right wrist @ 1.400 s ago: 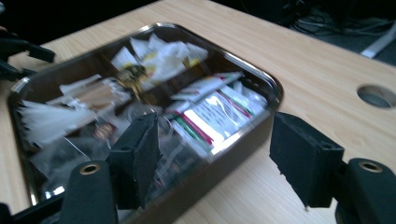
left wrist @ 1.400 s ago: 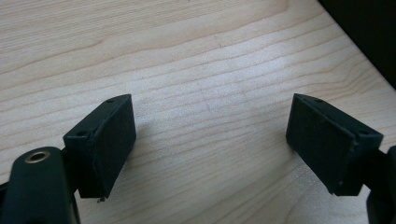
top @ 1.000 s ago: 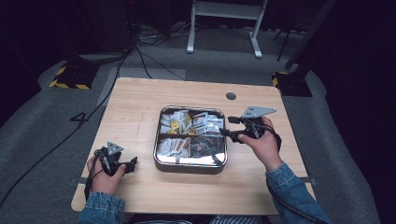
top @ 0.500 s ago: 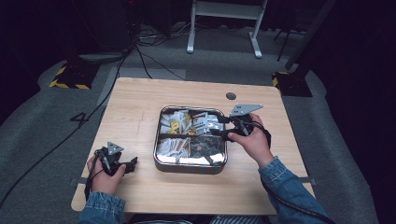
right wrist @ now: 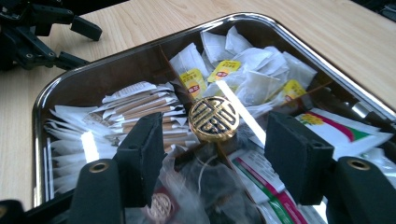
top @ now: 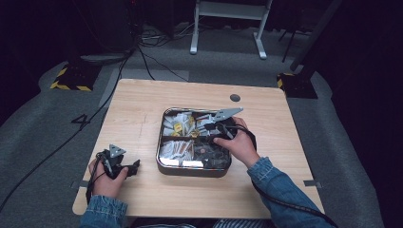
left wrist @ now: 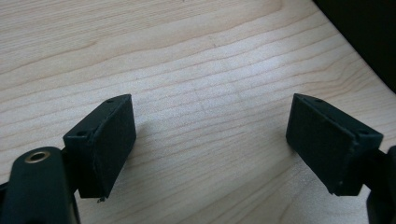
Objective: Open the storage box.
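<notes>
So the right gripper is hovering over the middle of the metal tray, jaws apart but just been closing in, with the round brass knob sitting right ahead of them, in line with the gap. The pads don't touch the knob. Not much wiggle room there: the knob stands where the thin dividers cross, and packets crowd in on every side.

The tray is shiny steel, square with rounded corners and a raised rim, split into four compartments. Beyond the knob from the right gripper are white tea bags with yellow tags. Off to its left, long white and brown sachets are stacked flat. Right under the jaws lie dark crinkly see-through packets, and to the right there are white ones with red and green stripes.

The left gripper rests low on the table, well off from the tray near the table's corner, jaws wide apart with nothing but bare wood between the pads.

The table is pale wood grain, matte, with loads of open space around the tray. Grey carpet floor all around, a cable running across it, pretty dark room behind.
</notes>
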Available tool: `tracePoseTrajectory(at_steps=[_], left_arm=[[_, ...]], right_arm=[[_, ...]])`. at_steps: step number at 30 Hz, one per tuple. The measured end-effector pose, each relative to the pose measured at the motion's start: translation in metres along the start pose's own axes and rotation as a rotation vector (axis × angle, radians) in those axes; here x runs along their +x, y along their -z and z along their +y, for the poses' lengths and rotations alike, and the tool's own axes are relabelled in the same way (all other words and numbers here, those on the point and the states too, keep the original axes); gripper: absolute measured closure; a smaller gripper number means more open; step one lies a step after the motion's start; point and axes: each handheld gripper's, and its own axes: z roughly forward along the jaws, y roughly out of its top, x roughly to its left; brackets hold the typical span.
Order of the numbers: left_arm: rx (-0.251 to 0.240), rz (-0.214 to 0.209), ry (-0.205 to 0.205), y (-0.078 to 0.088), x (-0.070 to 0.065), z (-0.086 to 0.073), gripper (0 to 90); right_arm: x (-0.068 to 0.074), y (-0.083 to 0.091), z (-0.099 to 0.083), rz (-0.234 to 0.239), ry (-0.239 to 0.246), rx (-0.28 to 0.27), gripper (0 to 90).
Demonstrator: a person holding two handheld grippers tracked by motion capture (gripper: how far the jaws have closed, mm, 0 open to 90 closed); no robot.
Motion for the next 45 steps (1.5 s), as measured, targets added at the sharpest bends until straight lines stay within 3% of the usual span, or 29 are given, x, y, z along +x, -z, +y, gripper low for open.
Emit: tracePoseTrajectory(at_steps=[10,14,17,45], left_arm=[[0.0,0.0,0.0,0.0,0.0,0.0,16.3],[0.0,0.0,0.0,0.0,0.0,0.0,16.3],[0.0,0.0,0.0,0.0,0.0,0.0,16.3],[-0.001,-0.002,-0.002,0.0,0.0,0.0,16.4]], right_arm=[[0.0,-0.029,-0.003,-0.005,-0.005,0.032,47.3],[0.0,-0.037,-0.001,-0.017,0.005,0.068,54.4],[0.003,-0.042,0.0,-0.039,0.032,0.061,58.1],[0.007,-0.042,-0.001,-0.068,0.018,0.044,58.9]])
